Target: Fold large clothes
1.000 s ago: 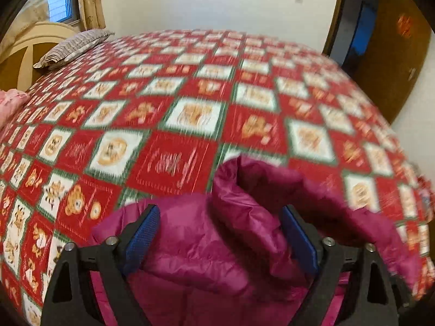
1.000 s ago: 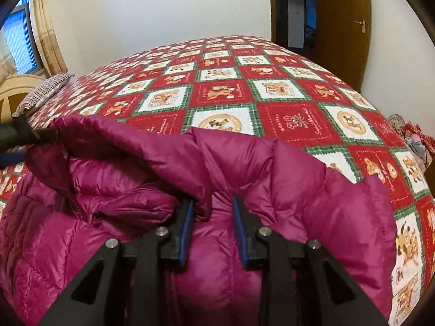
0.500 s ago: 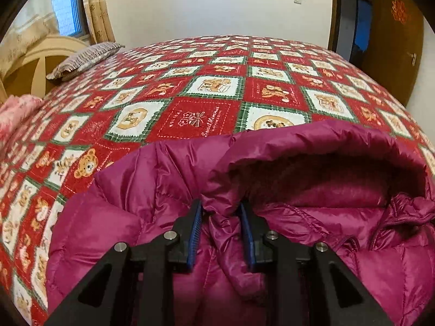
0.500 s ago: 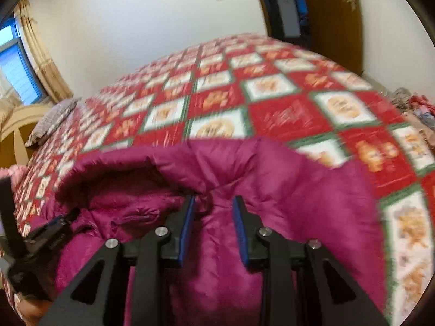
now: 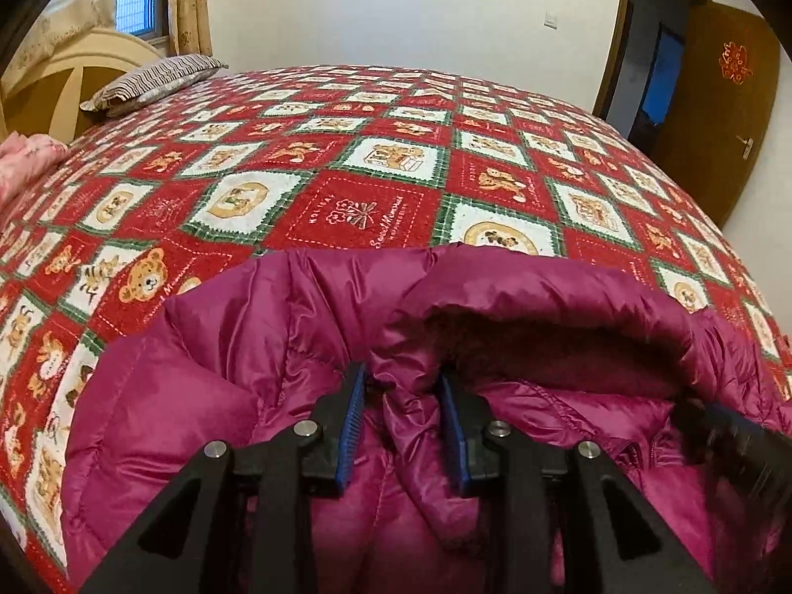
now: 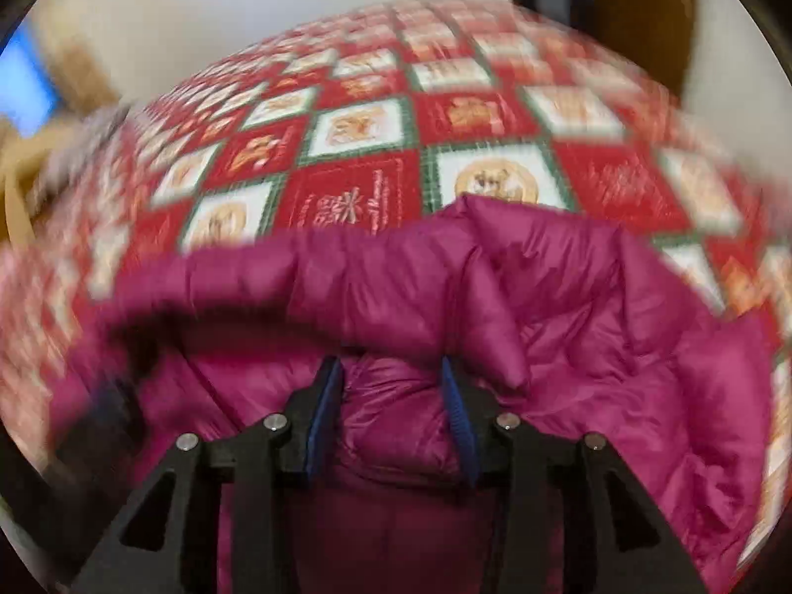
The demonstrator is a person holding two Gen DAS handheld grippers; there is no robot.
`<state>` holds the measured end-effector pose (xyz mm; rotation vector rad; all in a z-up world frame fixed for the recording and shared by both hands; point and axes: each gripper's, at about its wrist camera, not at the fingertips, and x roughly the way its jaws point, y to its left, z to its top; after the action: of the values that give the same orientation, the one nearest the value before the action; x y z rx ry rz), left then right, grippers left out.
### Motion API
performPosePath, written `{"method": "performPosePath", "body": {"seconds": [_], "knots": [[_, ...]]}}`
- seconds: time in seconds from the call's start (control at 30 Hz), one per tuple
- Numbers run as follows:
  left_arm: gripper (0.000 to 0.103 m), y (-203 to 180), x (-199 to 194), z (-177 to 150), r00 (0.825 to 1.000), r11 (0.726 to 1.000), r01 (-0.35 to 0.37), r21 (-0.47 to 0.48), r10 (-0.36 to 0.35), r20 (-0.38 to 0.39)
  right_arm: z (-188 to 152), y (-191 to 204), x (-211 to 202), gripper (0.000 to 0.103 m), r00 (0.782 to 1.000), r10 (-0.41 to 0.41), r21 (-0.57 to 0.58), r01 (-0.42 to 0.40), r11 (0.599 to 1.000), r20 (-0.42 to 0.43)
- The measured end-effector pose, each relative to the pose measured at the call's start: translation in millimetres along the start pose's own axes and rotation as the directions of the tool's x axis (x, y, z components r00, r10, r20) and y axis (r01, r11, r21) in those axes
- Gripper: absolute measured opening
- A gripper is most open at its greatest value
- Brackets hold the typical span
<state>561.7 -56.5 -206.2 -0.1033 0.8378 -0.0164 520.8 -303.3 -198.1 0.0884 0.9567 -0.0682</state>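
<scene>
Left wrist: left gripper (image 5: 402,386) fingers reopening slightly, pinching jacket (image 5: 277,346) hood | right gripper (image 6: 391,381) opening, jacket between | pillow (image 5: 153,80) far

The jacket (image 5: 208,396) lies on the bed (image 5: 346,158), pillow (image 5: 153,81) far behind at left.

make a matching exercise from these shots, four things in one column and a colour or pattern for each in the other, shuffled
Things:
1. puffer jacket
2. pillow
3. bedspread
4. door

Descriptions:
A. brown wood with a red and gold ornament
B. shiny magenta
C. red, white and green squares with teddy bears
D. thin dark and light stripes

Right pairs: 1-B, 2-D, 3-C, 4-A
</scene>
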Motion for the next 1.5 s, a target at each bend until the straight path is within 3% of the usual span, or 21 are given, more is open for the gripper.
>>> {"method": "performPosePath", "body": {"seconds": [0.07, 0.17, 0.27, 0.33, 0.4, 0.47, 0.5, 0.53, 0.63, 0.73, 0.77, 0.83, 0.93, 1.03, 1.17, 1.23, 1.33, 1.5], "knots": [[0.034, 2, -2, 1, 0.999, 1.0, 0.029, -0.01, -0.029, -0.013, -19, 6, -2, 0.045, 0.995, -0.044, -0.092, 0.052, 0.994, 0.084], [0.035, 17, -22, 5, 0.993, 0.993, 0.102, -0.064, -0.105, -0.047, -20, -5, -3, 0.045, 0.996, 0.003, -0.054, 0.002, 0.999, 0.09], [0.042, 25, -54, 13, 0.994, 0.99, 0.111, -0.085, -0.11, 0.02, -22, -7, -4, 0.045, 0.995, 0.012, -0.051, -0.007, 0.999, 0.103], [0.055, 20, -70, 26, 0.991, 0.992, 0.107, -0.073, -0.1, 0.092, -24, -5, -6, 0.045, 0.994, 0.013, -0.051, -0.007, 0.999, 0.112], [0.059, 5, -77, 48, 0.983, 0.99, 0.127, -0.057, -0.119, 0.137, -21, -7, -7, 0.045, 0.993, 0.023, -0.043, -0.018, 0.999, 0.119], [0.063, -11, -74, 67, 0.976, 0.987, 0.157, -0.034, -0.15, 0.156, -20, -5, -6, 0.045, 0.992, 0.033, -0.035, -0.029, 0.999, 0.122], [0.073, -25, -65, 79, 0.972, 0.983, 0.185, -0.009, -0.182, 0.147, -20, -5, -6, 0.045, 0.991, 0.037, -0.032, -0.033, 0.999, 0.125], [0.077, -32, -56, 84, 0.973, 0.981, 0.195, 0.011, -0.195, 0.123, -20, -6, -6, 0.045, 0.991, 0.04, -0.03, -0.036, 0.999, 0.127], [0.077, -50, -12, 83, 0.994, 0.994, 0.103, 0.048, -0.101, -0.027, -20, -8, -6, 0.045, 0.99, 0.051, -0.023, -0.048, 0.999, 0.133], [0.077, -40, 15, 47, 0.994, 0.998, 0.04, 0.049, -0.034, -0.107, -21, -10, -7, 0.045, 0.989, 0.062, -0.015, -0.06, 0.998, 0.137], [0.077, -36, 21, 32, 0.994, 0.998, 0.014, 0.06, -0.008, -0.109, -22, -11, -8, 0.045, 0.988, 0.063, -0.014, -0.062, 0.998, 0.14], [0.077, -29, 20, 18, 0.997, 0.998, 0.038, 0.049, -0.035, -0.065, -23, -10, -10, 0.045, 0.987, 0.066, -0.017, -0.064, 0.998, 0.149], [0.079, -35, 21, 19, 0.998, 0.997, 0.0, 0.079, 0.005, -0.062, -23, -9, -14, 0.046, 0.987, 0.052, -0.014, -0.05, 0.999, 0.154], [0.079, -41, 22, 16, 0.998, 0.992, -0.038, 0.119, 0.044, -0.048, -20, -11, -36, 0.046, 0.975, 0.113, -0.018, -0.112, 0.994, 0.19], [0.079, -39, 21, 15, 0.998, 0.993, -0.031, 0.111, 0.036, -0.043, 6, -12, -57, 0.047, 0.963, 0.057, 0.014, -0.063, 0.998, 0.262], [0.079, -38, 21, 14, 0.998, 0.993, -0.033, 0.112, 0.038, -0.043, 21, -14, -43, 0.047, 0.978, 0.042, 0.035, -0.05, 0.998, 0.203], [0.079, -38, 20, 14, 0.999, 0.993, -0.03, 0.111, 0.035, -0.042, 20, -13, 5, 0.047, 1.0, -0.003, 0.002, 0.003, 1.0, 0.024], [0.08, -41, 23, 16, 0.998, 0.992, -0.039, 0.117, 0.044, -0.042, 4, -8, 10, 0.047, 0.996, -0.032, -0.077, 0.038, 0.996, 0.079]]}}
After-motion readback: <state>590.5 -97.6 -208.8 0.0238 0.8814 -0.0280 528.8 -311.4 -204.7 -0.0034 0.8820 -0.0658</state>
